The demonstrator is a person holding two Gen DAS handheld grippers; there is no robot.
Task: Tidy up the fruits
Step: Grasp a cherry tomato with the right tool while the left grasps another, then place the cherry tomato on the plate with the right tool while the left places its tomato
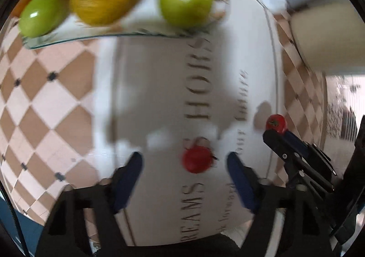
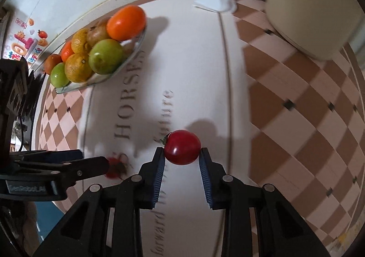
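Left view is motion-blurred. The left tool (image 1: 184, 163) is unclenched around one red tomato (image 1: 197, 159) on the counter (image 2: 296, 120). The right tool (image 2: 182, 154) grips another tomato (image 2: 182, 147). A glass dish (image 2: 134, 52) holds green, yellow and orange fruits (image 2: 106, 56).

Right gripper (image 2: 182, 154) clamped, left gripper (image 1: 184, 161) half-spread, both angled down.
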